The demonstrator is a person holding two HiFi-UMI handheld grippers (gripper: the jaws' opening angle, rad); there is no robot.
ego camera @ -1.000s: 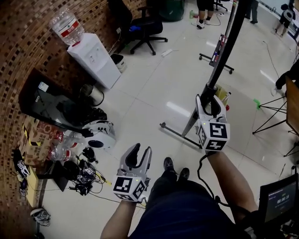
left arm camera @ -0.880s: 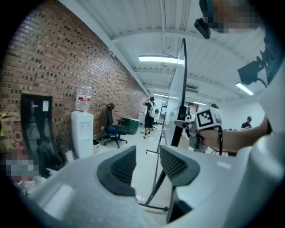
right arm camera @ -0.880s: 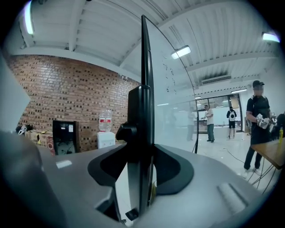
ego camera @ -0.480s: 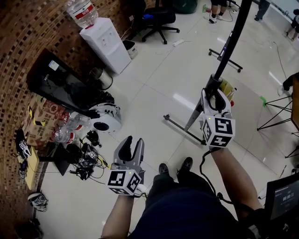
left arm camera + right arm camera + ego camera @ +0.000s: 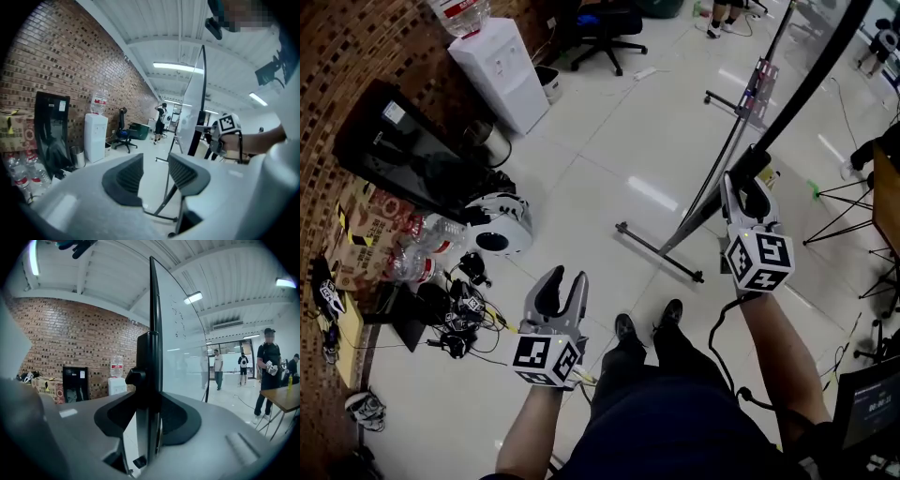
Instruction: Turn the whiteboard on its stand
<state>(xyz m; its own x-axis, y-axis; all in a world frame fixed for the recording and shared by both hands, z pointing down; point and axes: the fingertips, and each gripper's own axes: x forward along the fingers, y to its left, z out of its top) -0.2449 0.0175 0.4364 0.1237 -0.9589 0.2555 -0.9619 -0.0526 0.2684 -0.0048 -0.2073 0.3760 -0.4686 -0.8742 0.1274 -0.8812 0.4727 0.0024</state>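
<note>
Right hand-held gripper (image 5: 149, 411), jaws just closing, clamps the black-framed, glossy whiteboard (image 5: 180, 357) edge-on.

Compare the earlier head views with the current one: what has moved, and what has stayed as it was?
The right gripper, its jaws just closing on the whiteboard's black edge, has swung that edge rightward in the head view. The left gripper stays open and empty, and the water dispenser has not moved.

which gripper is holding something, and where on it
The right gripper, whose jaws have just been closing, grips the whiteboard by its black side frame. The left gripper is open and holds nothing.
</note>
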